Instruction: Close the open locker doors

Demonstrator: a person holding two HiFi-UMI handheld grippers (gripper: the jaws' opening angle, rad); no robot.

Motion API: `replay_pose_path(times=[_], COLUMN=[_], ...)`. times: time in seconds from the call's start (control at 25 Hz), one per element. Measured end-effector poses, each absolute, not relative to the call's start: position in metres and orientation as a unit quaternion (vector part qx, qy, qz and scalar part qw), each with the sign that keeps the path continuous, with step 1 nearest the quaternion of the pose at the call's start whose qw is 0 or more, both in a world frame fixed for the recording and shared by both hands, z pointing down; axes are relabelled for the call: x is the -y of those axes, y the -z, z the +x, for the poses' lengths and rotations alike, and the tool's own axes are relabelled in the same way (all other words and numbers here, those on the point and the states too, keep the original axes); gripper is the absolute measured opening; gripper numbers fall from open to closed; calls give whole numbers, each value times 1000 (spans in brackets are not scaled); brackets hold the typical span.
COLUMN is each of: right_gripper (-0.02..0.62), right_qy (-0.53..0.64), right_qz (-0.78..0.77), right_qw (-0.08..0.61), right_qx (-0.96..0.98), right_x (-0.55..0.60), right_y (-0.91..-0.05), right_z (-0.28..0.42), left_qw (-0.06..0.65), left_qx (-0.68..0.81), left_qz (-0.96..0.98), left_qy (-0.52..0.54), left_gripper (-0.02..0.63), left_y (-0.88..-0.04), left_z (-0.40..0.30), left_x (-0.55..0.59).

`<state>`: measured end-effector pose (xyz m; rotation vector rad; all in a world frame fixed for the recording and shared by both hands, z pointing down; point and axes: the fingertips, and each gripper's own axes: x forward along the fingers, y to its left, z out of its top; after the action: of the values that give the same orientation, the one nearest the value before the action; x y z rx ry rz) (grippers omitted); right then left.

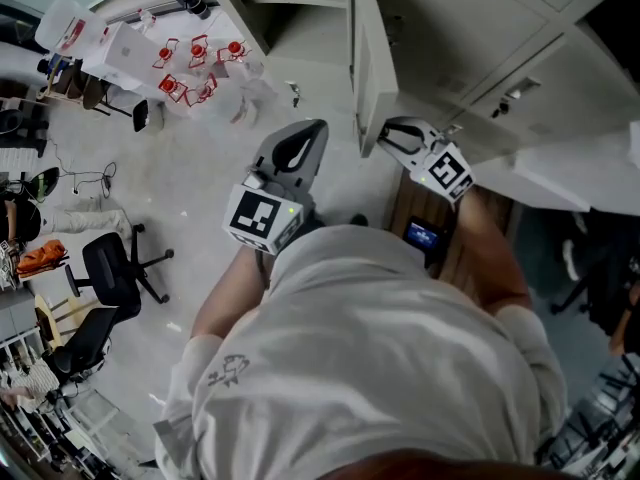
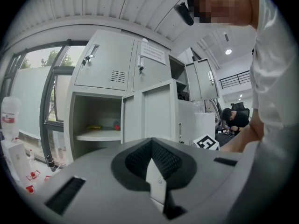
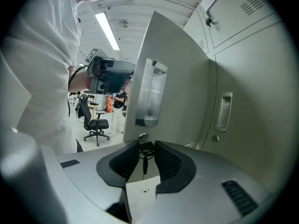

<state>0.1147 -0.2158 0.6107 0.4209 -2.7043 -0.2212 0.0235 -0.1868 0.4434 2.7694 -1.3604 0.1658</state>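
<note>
A grey open locker door (image 1: 362,58) juts out edge-on from the bank of lockers (image 1: 500,58). In the right gripper view its inner face (image 3: 177,69) fills the middle, with a metal latch plate (image 3: 152,94) and a lock with a key (image 3: 144,149) hanging from it. My right gripper (image 3: 145,144) is at that lock, jaws apart, with the key between the pads; I see no pad pressing on it. My right gripper (image 1: 384,136) sits at the door's free edge. My left gripper (image 1: 316,126) is shut and empty, held in front of an open compartment (image 2: 96,120) and another open door (image 2: 159,111).
An upper locker door (image 2: 202,80) also stands open. A black office chair (image 1: 115,268) and a white box with red clips (image 1: 195,63) stand on the floor at left. A phone (image 1: 424,235) lies on a wooden bench below me. A seated person (image 2: 236,119) is at right.
</note>
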Motion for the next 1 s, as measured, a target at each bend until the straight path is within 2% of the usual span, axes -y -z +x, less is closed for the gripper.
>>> replay_pose_path(times=[0.52, 1.0], right_gripper=[100, 95], right_qy=[-22, -78], right_qz=[160, 227], right_qw=[178, 154], right_qx=[971, 958], right_x=[212, 218], right_y=[-608, -609], right_z=[82, 23], left_qw=[25, 25], left_qx=[447, 448], left_qz=[893, 892], left_qy=[-47, -54], left_gripper=[0, 0], left_y=[-442, -445], left_z=[5, -52], left_x=[180, 186])
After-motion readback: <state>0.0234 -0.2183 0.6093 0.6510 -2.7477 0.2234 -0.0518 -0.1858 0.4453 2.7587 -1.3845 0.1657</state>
